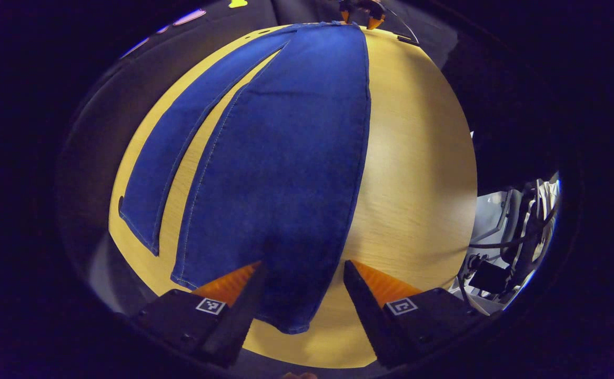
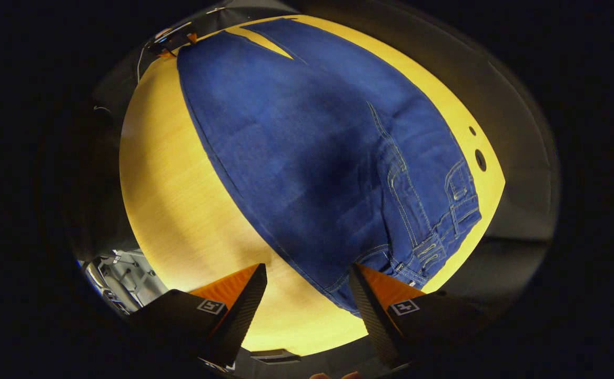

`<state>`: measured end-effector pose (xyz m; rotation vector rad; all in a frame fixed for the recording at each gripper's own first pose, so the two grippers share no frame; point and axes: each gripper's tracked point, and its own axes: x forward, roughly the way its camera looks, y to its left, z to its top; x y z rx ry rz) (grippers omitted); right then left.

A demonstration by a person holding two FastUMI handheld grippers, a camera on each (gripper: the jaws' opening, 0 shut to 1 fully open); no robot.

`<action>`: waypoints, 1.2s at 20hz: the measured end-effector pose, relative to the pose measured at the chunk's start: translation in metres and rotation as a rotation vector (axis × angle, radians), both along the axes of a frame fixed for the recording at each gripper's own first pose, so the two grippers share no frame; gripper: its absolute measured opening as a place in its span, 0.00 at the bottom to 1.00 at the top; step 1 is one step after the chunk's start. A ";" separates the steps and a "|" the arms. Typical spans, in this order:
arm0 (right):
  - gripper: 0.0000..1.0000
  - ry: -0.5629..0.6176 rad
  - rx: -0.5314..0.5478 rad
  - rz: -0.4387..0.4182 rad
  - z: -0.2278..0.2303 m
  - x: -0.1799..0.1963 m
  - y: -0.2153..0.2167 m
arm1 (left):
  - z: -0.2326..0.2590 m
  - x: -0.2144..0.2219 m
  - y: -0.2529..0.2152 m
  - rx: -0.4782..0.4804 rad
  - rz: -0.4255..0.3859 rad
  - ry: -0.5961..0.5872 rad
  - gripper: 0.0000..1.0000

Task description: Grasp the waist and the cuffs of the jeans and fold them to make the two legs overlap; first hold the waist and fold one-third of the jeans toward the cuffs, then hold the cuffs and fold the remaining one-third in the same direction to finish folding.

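Blue jeans (image 1: 285,158) lie flat on a wooden table (image 1: 417,184), their two legs spread in a narrow V. In the left gripper view, the nearer leg's cuff (image 1: 291,316) lies between the fingers of my left gripper (image 1: 303,263), which is open just above it. The second leg (image 1: 180,152) runs off to the left. In the right gripper view, the waist (image 2: 443,231) with its belt loops lies at the lower right. My right gripper (image 2: 308,266) hovers open over the waist corner. Each gripper also shows small at the table's far end: the right gripper (image 1: 362,16), the left gripper (image 2: 172,42).
Cables and grey equipment (image 1: 517,237) sit beyond the table's right edge in the left gripper view, and the same equipment (image 2: 122,273) appears at the lower left of the right gripper view. Two small holes (image 2: 480,158) mark the table near the waist.
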<state>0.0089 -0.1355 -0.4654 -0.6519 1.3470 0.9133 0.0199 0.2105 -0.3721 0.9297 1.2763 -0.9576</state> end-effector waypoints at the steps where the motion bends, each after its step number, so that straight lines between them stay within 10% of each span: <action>1: 0.97 0.003 -0.005 0.006 -0.005 0.003 -0.002 | -0.001 0.001 0.001 0.005 0.014 0.024 0.95; 9: 0.93 0.099 -0.038 -0.077 -0.027 0.007 -0.011 | -0.005 0.005 0.000 0.040 0.070 0.109 0.95; 12: 0.59 0.070 -0.062 -0.162 -0.032 0.025 -0.019 | -0.005 0.013 0.002 0.030 0.104 0.089 0.93; 15: 0.14 0.052 -0.078 -0.194 -0.033 0.030 -0.021 | -0.005 0.026 0.005 0.025 0.162 0.043 0.11; 24: 0.05 0.068 0.061 -0.482 0.010 0.047 -0.014 | 0.030 0.063 0.007 -0.071 0.509 0.024 0.06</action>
